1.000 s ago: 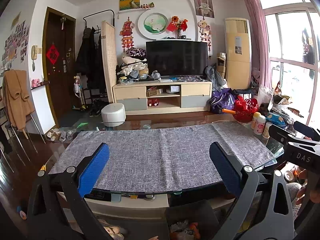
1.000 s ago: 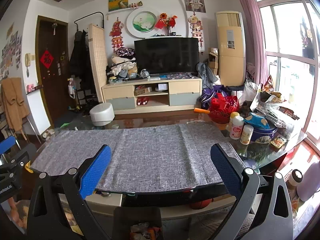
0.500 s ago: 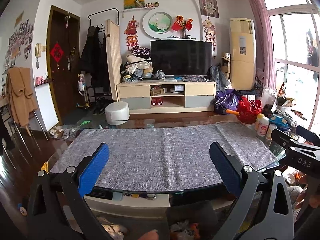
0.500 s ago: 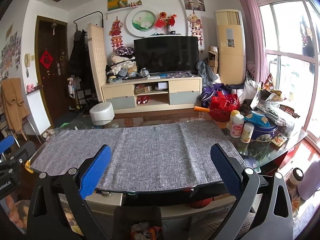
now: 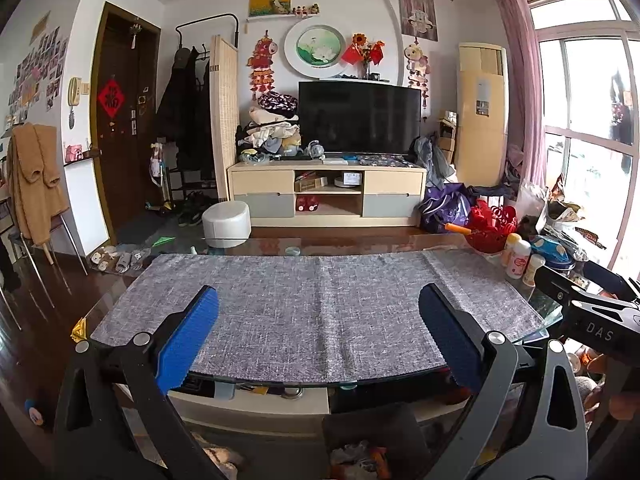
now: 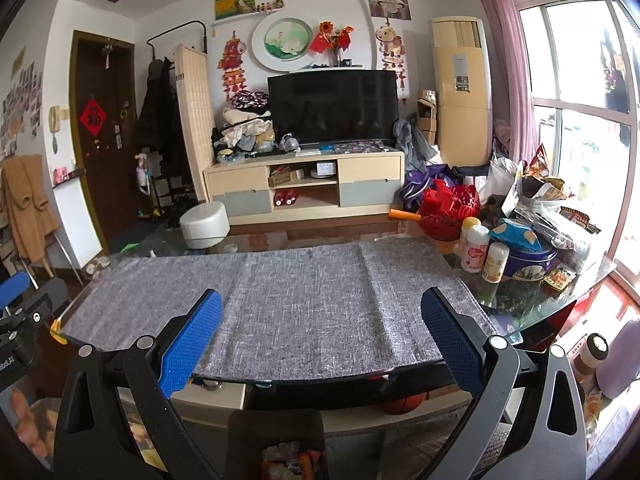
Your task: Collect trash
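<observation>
Holding both grippers, left (image 5: 318,338) and right (image 6: 320,338), spread and empty, I risk toppling the bottles (image 6: 476,254) at right of frame when reaching for wrappers (image 6: 536,192).

Daylight only, pouring in through big window (image 6: 576,80); panes blown out white, detail beyond lost. Room near window bright; far from it, dark door (image 6: 100,128) and floor dim, murky. Glare streaks on glass worktop (image 6: 520,304) edge nearest window; grey cloth (image 6: 300,300) evenly lit, weave sharp. Television (image 6: 332,108) screen shows faint reflections. Strong fisheye bend: walls and window frames bow outward, corners vignette to black. Focus crisp mid-frame, softer at rims. Shadow deep under worktop.
</observation>
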